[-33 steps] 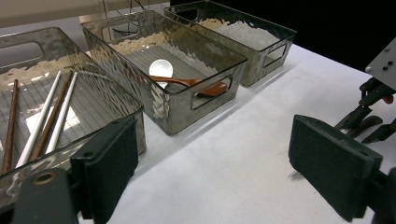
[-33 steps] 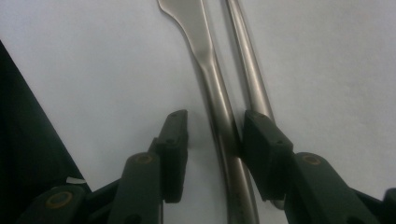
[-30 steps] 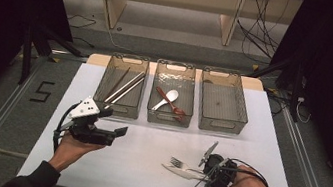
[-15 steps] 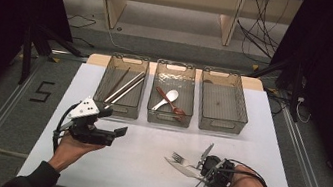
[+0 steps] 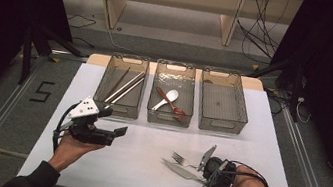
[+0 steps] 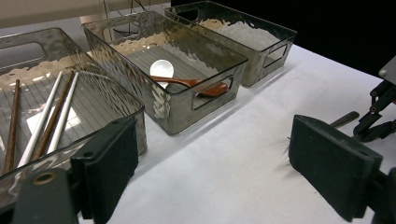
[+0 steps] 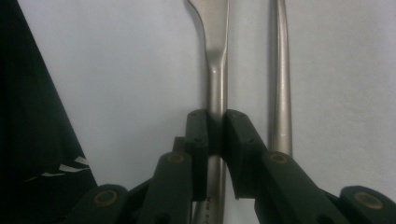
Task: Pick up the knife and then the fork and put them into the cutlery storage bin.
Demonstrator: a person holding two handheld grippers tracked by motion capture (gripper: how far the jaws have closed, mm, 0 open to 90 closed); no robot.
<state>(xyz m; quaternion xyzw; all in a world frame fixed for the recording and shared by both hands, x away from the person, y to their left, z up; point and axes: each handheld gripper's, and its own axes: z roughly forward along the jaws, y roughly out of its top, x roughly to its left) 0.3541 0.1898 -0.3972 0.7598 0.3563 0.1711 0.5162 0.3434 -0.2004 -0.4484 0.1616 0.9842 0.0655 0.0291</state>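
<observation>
High view. White tabletop (image 5: 143, 161) carrying three clear ribbed plastic bins in a row at the far side. Left bin (image 5: 122, 86): long chopsticks (image 5: 125, 86), pale and dark. Middle bin (image 5: 171, 99): white ceramic spoon (image 5: 167, 99) and reddish-brown wooden spoon (image 5: 171, 102). Right bin (image 5: 223, 101): nothing visible inside. Near right of the tabletop: silver metal fork (image 5: 182, 160) and silver metal knife (image 5: 181, 170), side by side, tips pointing left. Right hand-held gripper (image 5: 206, 169) sits at their handle ends. Left hand-held gripper (image 5: 114, 124), held above the near left of the tabletop, jaws standing wide apart with nothing between them.

Left gripper view. Own two black jaws spread at either side of the frame, gap bare. Beyond them: the three bins, chopsticks (image 6: 42, 116) in the nearest, both spoons in the middle one (image 6: 187, 74).

Right gripper view. Own jaws have just been closing and now pinch the fork handle (image 7: 216, 79), pads pressing on both sides. Knife handle (image 7: 279, 88) lies just beside it, to the right, outside the grip, on the white surface.
</observation>
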